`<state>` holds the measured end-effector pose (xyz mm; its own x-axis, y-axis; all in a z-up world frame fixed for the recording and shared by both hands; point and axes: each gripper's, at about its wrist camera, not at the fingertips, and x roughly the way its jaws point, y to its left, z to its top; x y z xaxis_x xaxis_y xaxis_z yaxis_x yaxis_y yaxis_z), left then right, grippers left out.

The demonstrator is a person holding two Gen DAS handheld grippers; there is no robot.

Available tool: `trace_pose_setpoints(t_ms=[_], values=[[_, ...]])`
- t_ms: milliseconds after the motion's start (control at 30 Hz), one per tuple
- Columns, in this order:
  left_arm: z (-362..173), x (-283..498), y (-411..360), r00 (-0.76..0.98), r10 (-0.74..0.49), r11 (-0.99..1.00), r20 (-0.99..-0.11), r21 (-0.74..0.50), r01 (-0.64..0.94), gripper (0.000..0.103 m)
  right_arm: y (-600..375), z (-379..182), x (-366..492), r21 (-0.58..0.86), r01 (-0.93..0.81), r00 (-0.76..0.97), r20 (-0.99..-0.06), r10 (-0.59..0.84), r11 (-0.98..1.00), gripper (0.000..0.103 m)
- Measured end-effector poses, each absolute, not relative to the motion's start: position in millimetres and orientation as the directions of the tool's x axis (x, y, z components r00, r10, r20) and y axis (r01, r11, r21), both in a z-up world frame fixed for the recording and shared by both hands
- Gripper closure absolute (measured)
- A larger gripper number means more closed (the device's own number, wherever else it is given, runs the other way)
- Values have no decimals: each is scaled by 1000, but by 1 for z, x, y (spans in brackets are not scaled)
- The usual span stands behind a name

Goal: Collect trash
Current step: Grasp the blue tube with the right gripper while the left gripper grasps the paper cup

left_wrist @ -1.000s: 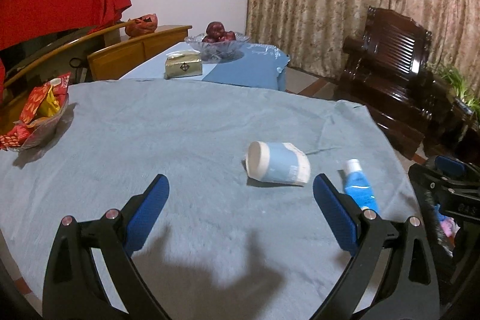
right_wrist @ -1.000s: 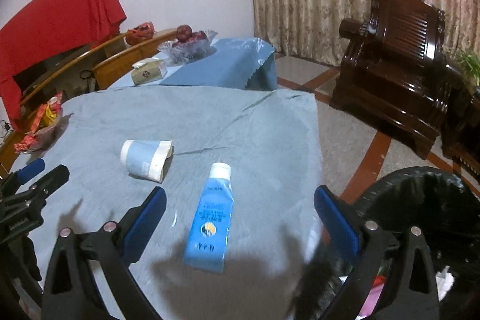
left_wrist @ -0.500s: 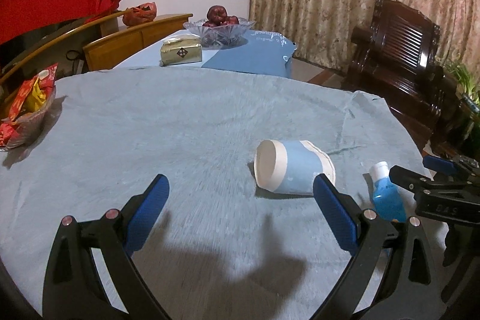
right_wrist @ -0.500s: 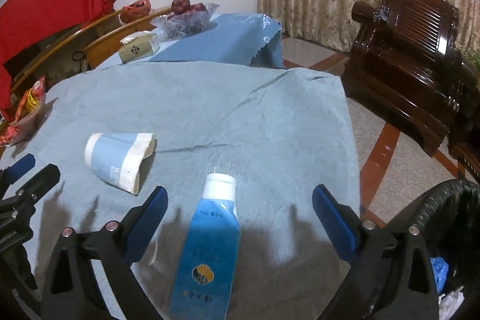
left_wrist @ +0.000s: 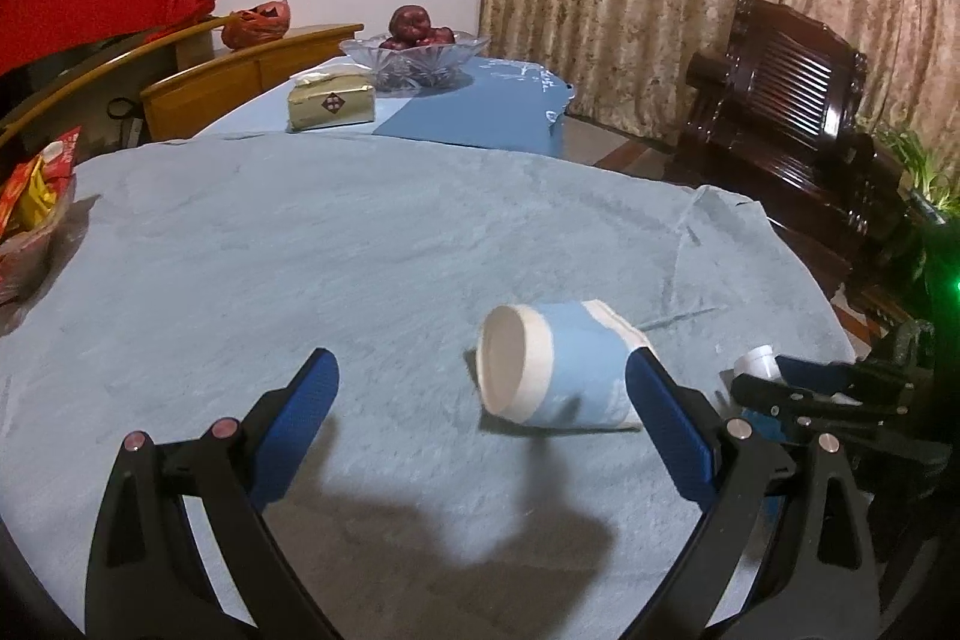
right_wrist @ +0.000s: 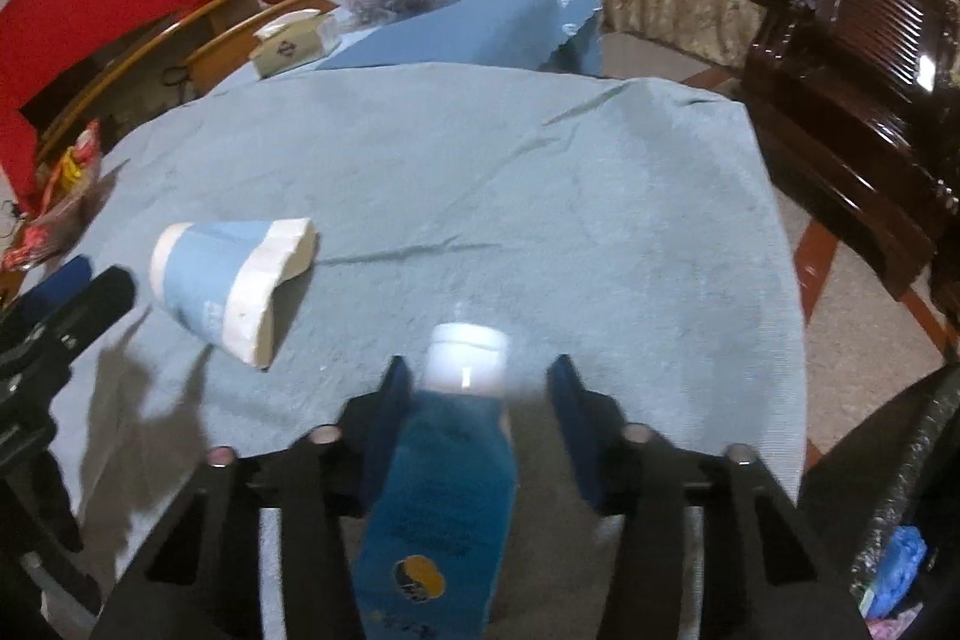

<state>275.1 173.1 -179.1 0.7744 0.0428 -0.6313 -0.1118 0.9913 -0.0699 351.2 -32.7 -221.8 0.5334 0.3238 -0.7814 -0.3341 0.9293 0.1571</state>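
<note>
Your right gripper [right_wrist: 480,394] has just been closing its jaws, and they now stand narrow with the blue tube [right_wrist: 441,490] between them. The left pad sits against the tube's shoulder, while a sliver of cloth shows between the right pad and the white cap (so I would call it straddled, not yet pinched). You straddle it near the cap end, probably because the body there is stiffer than the flat crimped tail and less likely to fold when squeezed.

Your left gripper [left_wrist: 480,400] has its jaws spread wide and empty. The paper cup [left_wrist: 555,364] lies just ahead of them, well off to the right-hand pad [left_wrist: 666,418], which overlaps the cup's squashed mouth in the picture; I cannot tell whether they touch. The wide spread suits the cup's girth.

The tube lies flat on the table [right_wrist: 480,148] under its blue cloth, near the edge closest to you. Its long axis runs along the line your right gripper looks down, cap pointing away from you, tail toward you.

The cup lies on its side, axis running across your left gripper's view: round base toward the left, crushed mouth toward the right, nearer the tube.

The bin [right_wrist: 900,520] with its black liner waits just past the table edge on your right, a short carry.
</note>
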Motion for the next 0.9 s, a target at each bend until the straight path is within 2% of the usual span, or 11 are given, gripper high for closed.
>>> trace_pose_setpoints(t_ms=[600, 900], values=[[-216, 310, 133, 693, 10, 998, -721, -38, -54, 9, -54, -223, 352, 172, -272, 533, -792, 297, 947, 70], [-226, 320, 131, 649, -12, 996, -761, -64, -57, 10, -53, -227, 353, 176, -271, 537, -789, 300, 946, 68]])
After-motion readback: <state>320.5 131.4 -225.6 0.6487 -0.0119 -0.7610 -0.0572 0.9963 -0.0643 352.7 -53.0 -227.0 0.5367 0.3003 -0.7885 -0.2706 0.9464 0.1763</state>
